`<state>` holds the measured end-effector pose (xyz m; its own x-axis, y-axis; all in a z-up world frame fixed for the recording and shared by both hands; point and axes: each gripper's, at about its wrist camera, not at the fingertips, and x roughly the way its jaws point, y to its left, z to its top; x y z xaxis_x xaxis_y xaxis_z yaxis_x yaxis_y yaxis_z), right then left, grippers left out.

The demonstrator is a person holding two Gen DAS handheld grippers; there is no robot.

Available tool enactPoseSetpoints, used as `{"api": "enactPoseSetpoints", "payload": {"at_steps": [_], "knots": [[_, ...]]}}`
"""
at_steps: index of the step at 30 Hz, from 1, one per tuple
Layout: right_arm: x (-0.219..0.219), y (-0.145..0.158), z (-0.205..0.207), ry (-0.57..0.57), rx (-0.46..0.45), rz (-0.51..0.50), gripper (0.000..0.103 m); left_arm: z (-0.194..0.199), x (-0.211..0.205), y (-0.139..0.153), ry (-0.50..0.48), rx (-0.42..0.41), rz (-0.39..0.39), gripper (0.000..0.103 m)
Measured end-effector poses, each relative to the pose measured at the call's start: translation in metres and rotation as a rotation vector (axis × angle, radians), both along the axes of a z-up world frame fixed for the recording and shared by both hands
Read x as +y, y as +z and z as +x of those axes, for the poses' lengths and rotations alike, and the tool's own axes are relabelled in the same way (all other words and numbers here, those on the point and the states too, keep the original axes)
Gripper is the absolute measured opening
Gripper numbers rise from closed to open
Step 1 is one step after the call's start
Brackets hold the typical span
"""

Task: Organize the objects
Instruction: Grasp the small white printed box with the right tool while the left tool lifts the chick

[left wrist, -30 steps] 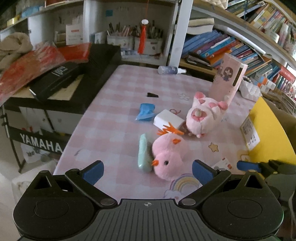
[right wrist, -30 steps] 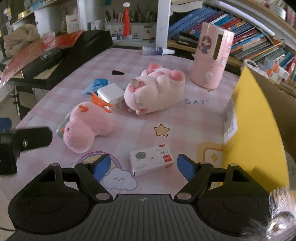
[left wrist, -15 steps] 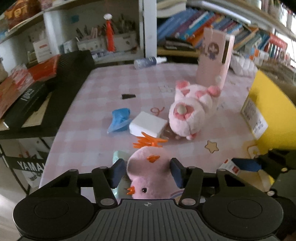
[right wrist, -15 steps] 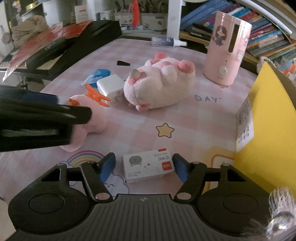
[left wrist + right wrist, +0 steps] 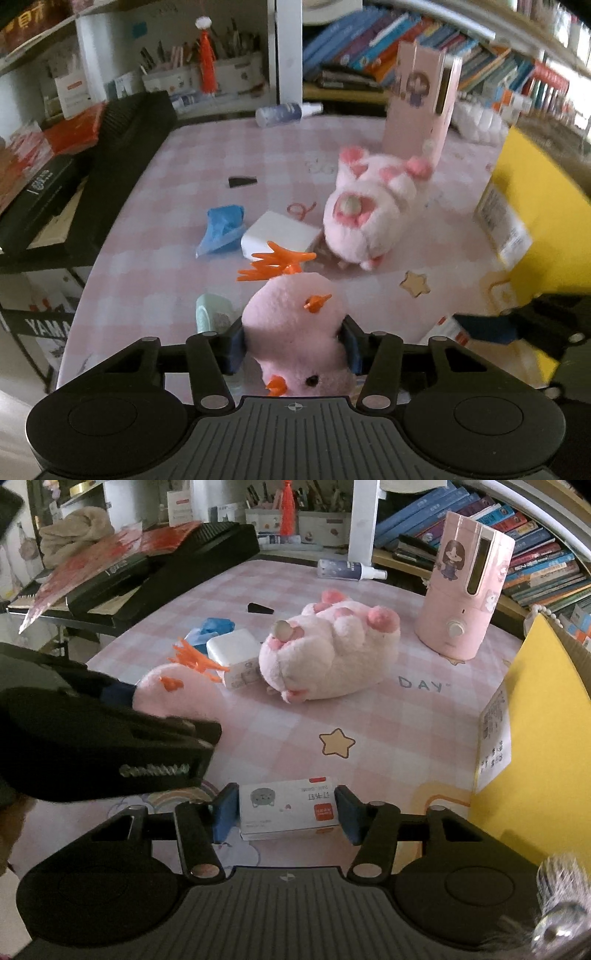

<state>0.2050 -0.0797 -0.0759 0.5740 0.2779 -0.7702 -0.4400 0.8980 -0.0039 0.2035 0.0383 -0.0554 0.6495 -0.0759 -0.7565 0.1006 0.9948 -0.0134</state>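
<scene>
My left gripper (image 5: 293,347) is shut on a pink plush chick (image 5: 295,332) with orange comb and beak, its blue pads pressed into both sides. The chick also shows in the right wrist view (image 5: 173,694), partly behind the left gripper's black body (image 5: 92,746). My right gripper (image 5: 282,812) is shut on a small white staple box (image 5: 288,808) lying on the pink checked table (image 5: 388,731). A larger pink plush pig (image 5: 332,657) lies on its side mid-table.
A white box (image 5: 279,236), a blue crumpled bag (image 5: 221,227), a mint tube (image 5: 208,312) and a small black piece (image 5: 242,181) lie near the chick. A pink humidifier (image 5: 465,590) and spray bottle (image 5: 347,568) stand behind. A yellow box (image 5: 535,746) is at right.
Both grippers moved forward and closed: the left one onto the plush chick, the right one onto the staple box. One second ago both were open and short of them.
</scene>
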Motion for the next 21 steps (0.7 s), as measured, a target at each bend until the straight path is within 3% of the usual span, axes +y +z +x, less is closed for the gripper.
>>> {"api": "enactPoseSetpoints", "payload": {"at_steps": [8,21], "knots": [[0.001,0.017,-0.013,-0.028,-0.052,0.014,0.053,-0.033,0.021,0.033,0.032,-0.071,-0.097,0.050],[0.000,0.050,-0.062,-0.084,-0.100,0.058,0.053,-0.095,0.040,0.046,0.041,-0.115,-0.105,0.050]]}}
